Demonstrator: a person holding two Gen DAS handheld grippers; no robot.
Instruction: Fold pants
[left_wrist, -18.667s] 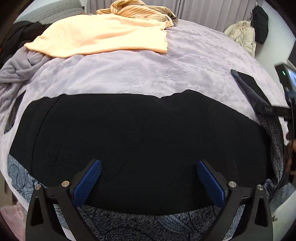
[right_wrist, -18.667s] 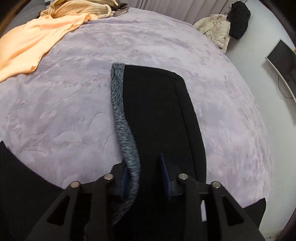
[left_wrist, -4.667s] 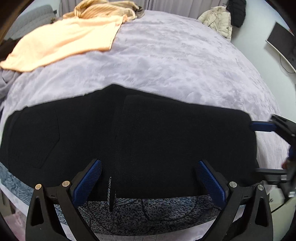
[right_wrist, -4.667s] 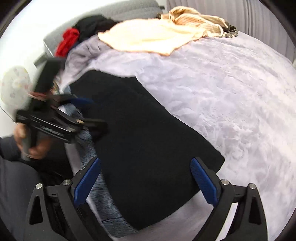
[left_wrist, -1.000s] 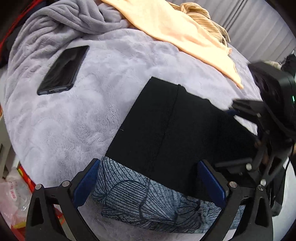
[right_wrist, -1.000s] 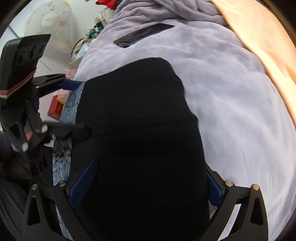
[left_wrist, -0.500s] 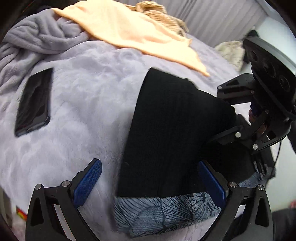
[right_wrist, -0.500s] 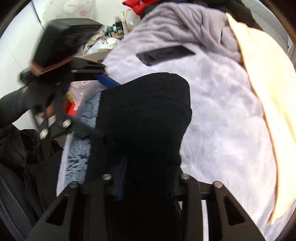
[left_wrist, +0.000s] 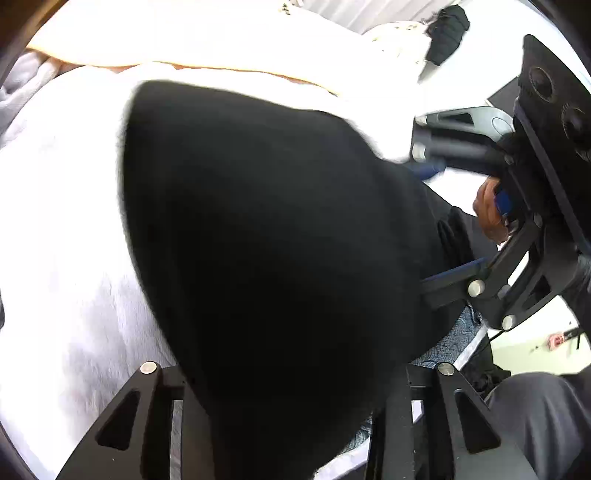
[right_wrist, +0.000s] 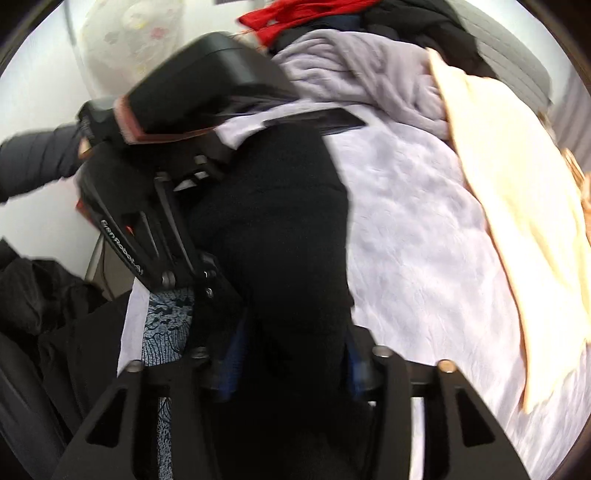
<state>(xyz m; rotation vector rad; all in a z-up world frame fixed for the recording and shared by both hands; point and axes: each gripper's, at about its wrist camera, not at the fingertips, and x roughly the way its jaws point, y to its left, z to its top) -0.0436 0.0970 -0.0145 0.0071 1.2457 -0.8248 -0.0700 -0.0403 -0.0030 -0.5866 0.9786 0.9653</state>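
I have both tools clamped on the black pants (left_wrist: 280, 229): left tool (left_wrist: 295, 406) and right tool (right_wrist: 291, 369) each pinch the near end, lifted off the bed (right_wrist: 424, 240). I judge this the last fold-over; next I carry that end forward and lay it flat

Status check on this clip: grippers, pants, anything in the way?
Left gripper and right gripper both shut on the black pants, bundle folded on the lavender blanket. Peach garment lies beside, apart. Nothing blocking.
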